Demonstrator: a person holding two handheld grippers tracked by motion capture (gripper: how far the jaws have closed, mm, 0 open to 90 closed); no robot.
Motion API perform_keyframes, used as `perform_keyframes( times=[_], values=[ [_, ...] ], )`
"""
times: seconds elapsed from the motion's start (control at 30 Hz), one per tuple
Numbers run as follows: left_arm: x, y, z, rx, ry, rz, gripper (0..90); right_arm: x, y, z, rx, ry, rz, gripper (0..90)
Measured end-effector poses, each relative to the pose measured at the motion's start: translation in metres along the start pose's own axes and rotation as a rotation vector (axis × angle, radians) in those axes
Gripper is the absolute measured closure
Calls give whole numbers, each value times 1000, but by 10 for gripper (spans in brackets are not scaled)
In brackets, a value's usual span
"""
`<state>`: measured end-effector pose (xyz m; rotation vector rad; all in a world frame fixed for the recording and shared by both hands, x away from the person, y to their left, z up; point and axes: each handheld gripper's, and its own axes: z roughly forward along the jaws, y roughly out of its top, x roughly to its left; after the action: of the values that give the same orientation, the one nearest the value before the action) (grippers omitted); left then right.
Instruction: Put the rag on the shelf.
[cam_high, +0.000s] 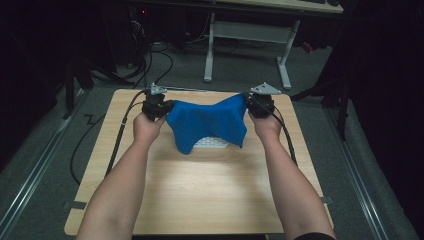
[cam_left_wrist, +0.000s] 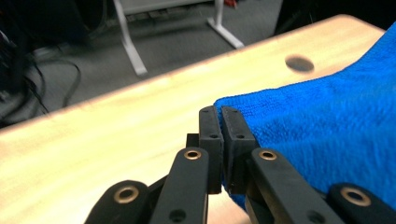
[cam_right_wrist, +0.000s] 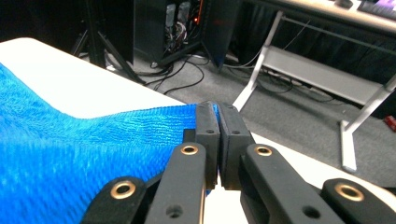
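Observation:
A blue towel (cam_high: 207, 122) hangs spread between my two grippers above the far half of the wooden table (cam_high: 200, 190). My left gripper (cam_high: 161, 105) is shut on the towel's left corner, and the cloth (cam_left_wrist: 327, 135) runs off to the right of its closed jaws (cam_left_wrist: 221, 114). My right gripper (cam_high: 257, 102) is shut on the towel's right corner; the cloth (cam_right_wrist: 88, 154) stretches away to the left of that gripper (cam_right_wrist: 218, 109). The towel sags in the middle, and its lower edge droops over a white object (cam_high: 210, 143) lying on the table.
A dark round hole (cam_left_wrist: 299, 63) marks the tabletop near its far edge. Beyond the table a white-legged desk (cam_high: 247, 47) stands on grey carpet, with cables (cam_high: 155, 65) and dark equipment at the back left. A rail (cam_high: 30, 172) runs along the floor at the left.

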<state>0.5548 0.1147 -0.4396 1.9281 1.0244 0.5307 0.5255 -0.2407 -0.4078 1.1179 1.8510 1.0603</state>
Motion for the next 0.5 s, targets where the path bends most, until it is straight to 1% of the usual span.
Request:
perform_keyframes(
  times=[0.03, 0.07, 0.17, 0.3, 0.37, 0.4, 0.5],
  values=[
    [-1, -7, 2, 1, -10, -16, 881, 2, -9, 1, 11, 9, 11, 892],
    [-1, -7, 2, 1, -10, -16, 881, 2, -9, 1, 11, 9, 11, 892],
    [-2, -18, 5, 12, -26, -36, 881, 4, -21, 3, 32, 22, 29, 892],
    [-2, -28, 7, 10, -57, -63, 880, 8, -35, 4, 52, 37, 43, 891],
    [-5, -32, 9, 10, -80, -74, 880, 11, -43, 6, 66, 47, 48, 891],
    [-5, -32, 9, 10, -80, -74, 879, 11, -43, 6, 66, 47, 48, 891],
    [-10, -33, 11, 7, -100, -66, 878, 13, -51, 8, 80, 48, 52, 891]
  ],
)
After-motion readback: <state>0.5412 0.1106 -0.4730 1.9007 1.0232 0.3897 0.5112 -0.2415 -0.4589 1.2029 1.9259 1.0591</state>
